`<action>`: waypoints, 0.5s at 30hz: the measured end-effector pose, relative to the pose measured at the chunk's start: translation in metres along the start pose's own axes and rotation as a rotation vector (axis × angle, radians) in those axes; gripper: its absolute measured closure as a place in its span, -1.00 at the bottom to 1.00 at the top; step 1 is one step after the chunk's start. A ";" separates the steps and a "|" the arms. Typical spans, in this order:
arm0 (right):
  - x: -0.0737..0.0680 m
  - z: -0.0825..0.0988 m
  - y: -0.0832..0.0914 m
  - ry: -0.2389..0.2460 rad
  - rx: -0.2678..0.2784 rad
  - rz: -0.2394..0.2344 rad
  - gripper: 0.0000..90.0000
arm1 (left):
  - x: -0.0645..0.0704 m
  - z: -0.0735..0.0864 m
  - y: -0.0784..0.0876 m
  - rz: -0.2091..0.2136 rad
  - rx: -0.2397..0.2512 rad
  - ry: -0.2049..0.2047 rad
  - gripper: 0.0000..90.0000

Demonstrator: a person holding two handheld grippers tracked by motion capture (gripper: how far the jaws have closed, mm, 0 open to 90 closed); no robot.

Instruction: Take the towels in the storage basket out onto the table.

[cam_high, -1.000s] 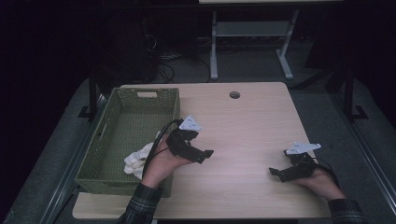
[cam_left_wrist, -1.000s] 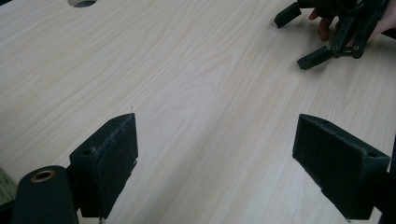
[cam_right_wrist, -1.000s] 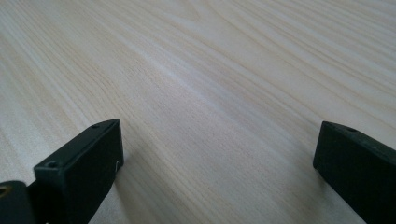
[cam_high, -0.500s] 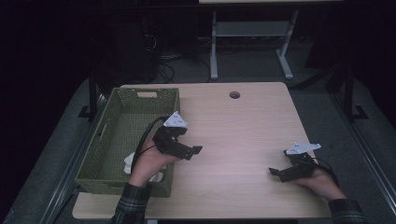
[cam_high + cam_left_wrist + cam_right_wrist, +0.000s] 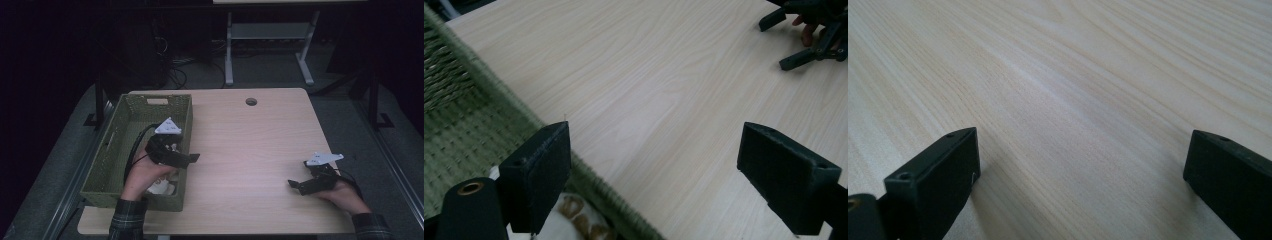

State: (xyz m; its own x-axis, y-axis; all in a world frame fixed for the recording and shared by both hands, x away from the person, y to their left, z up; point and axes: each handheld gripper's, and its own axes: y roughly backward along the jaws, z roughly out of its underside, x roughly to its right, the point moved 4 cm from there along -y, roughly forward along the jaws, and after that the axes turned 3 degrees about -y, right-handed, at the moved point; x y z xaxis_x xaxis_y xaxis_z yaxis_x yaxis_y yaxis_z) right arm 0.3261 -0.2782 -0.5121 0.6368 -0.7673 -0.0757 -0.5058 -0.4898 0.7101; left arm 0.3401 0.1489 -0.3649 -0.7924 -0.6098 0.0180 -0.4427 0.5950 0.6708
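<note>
plainly, from the high view the left gripper [image 5: 192, 158] hangs over the right wall of the green woven basket [image 5: 122, 150], its tip out past the rim above the table [image 5: 250, 145], while a white cloth [image 5: 162, 187] lies on the basket floor near the front corner, partly under the hand. the right gripper [image 5: 295, 185] rests low on the bare wood, well apart from the basket.

in the left gripper view the jaws stand wide apart and hold nothing; the basket rim runs between them and a bit of the white cloth [image 5: 569, 222] shows just under the left jaw. a descent from here would likely strike the rim or pinch the wall instead of the fabric.

in the right gripper view the jaws are likewise spread, empty, above plain tabletop.
</note>
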 end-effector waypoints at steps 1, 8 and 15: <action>0.000 0.000 0.000 0.000 0.000 0.000 -0.98 | -0.002 0.002 0.001 -0.002 -0.001 0.003 -0.70; 0.000 0.000 0.000 -0.004 -0.001 0.000 -0.98 | -0.015 0.013 0.012 -0.027 -0.002 0.034 -0.69; 0.000 0.000 0.000 -0.003 -0.001 0.000 -0.98 | -0.026 0.025 0.019 -0.057 -0.016 0.068 -0.69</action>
State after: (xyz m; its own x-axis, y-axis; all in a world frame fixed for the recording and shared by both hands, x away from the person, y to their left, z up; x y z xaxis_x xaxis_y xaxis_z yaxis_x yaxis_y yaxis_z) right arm 0.3259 -0.2780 -0.5121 0.6350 -0.7685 -0.0782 -0.5050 -0.4895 0.7109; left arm 0.3417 0.1890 -0.3717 -0.7359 -0.6765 0.0292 -0.4789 0.5504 0.6839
